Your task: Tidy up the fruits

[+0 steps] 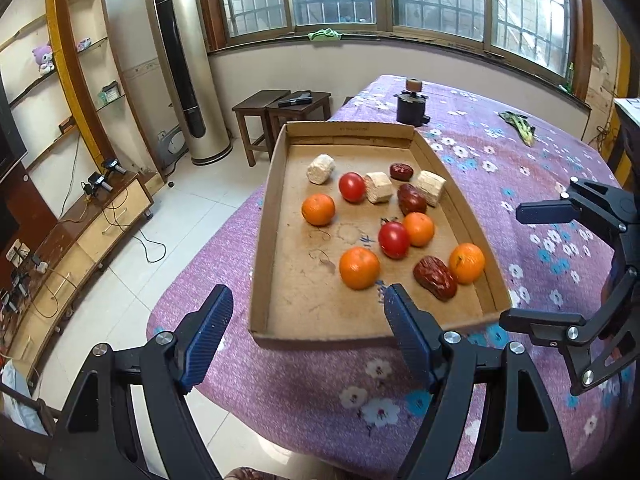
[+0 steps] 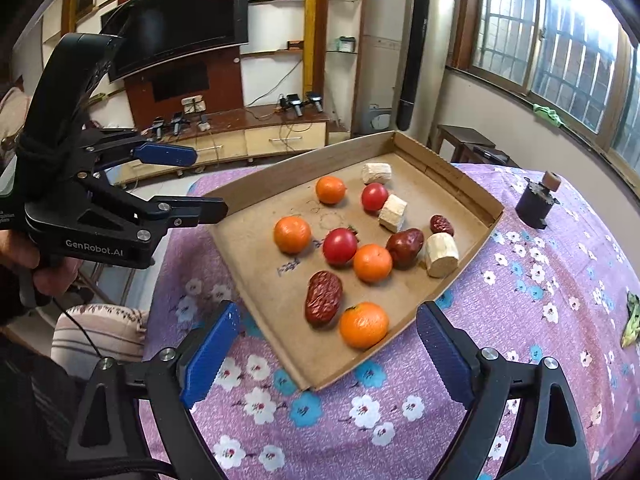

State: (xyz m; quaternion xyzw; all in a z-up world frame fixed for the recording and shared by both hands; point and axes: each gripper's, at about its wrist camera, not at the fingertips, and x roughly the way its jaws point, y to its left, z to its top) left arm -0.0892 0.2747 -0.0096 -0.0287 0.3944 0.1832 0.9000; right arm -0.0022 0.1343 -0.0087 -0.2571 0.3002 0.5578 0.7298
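A cardboard tray [image 1: 276, 216] sits on the table [image 1: 520, 184], fruit scattered inside. In the left wrist view, three cut chunks [image 1: 321, 169] line the far part, an orange [image 1: 359, 268] lies near, a date [image 1: 435, 278] just right of it, another orange [image 1: 467, 263] against the right wall.

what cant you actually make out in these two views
- Left wrist view: the cardboard tray has its near edge partly covered by the left gripper finger.
- Right wrist view: the green item is cut off by the right edge.
- Both: writing on the tray floor is too small.
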